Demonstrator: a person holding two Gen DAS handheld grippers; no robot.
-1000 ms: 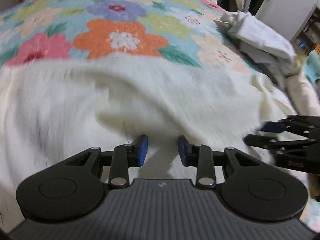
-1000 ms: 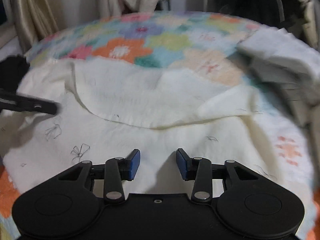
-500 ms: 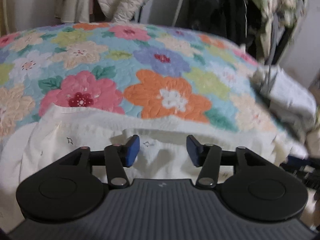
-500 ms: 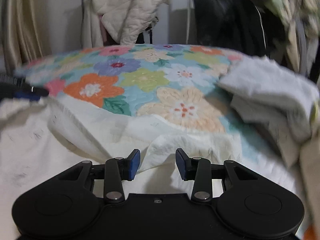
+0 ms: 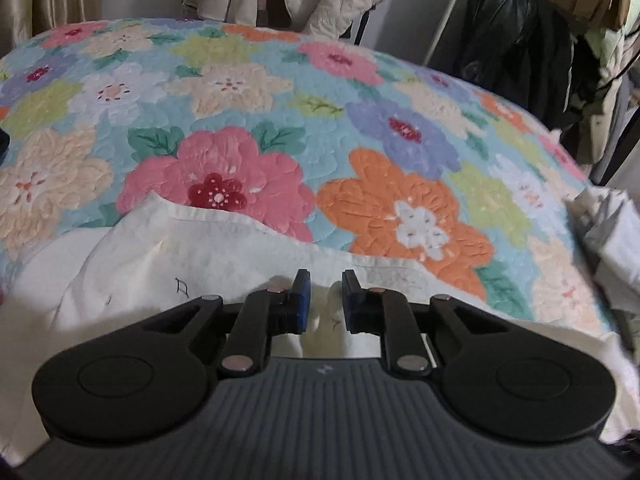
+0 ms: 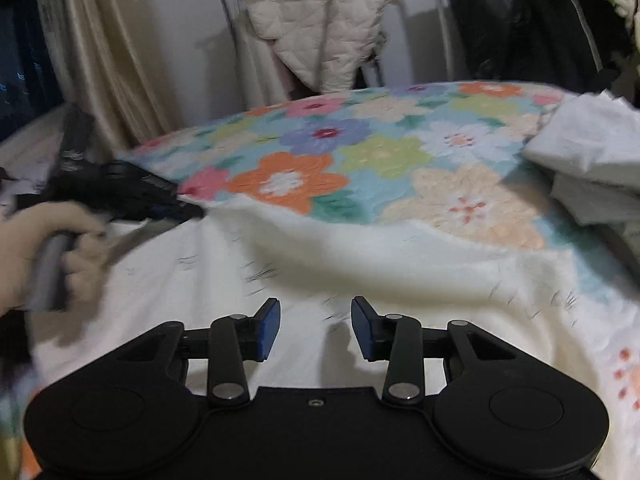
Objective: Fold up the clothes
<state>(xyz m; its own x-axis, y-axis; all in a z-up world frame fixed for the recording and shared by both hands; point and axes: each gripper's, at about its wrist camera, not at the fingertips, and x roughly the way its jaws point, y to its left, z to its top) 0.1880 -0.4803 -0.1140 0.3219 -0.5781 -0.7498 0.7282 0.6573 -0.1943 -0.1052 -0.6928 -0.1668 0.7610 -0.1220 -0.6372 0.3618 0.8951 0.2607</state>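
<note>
One cream garment (image 5: 224, 256) lies at the lower middle of the frame on one flowered quilt (image 5: 280, 112). One stack of folded whites (image 6: 596, 160) sits at the right edge. Two tools show: left tool (image 5: 323, 300), right tool (image 6: 316, 330).

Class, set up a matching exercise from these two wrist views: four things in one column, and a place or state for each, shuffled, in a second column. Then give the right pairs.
Things:
1. cream garment
2. floral quilt
3. quilted jacket
4. folded white pile

Places or states:
A. hanging behind the bed
B. stacked at the right edge of the quilt
C. spread over the near part of the quilt
D. covering the bed

Pairs: 1-C, 2-D, 3-A, 4-B
</note>
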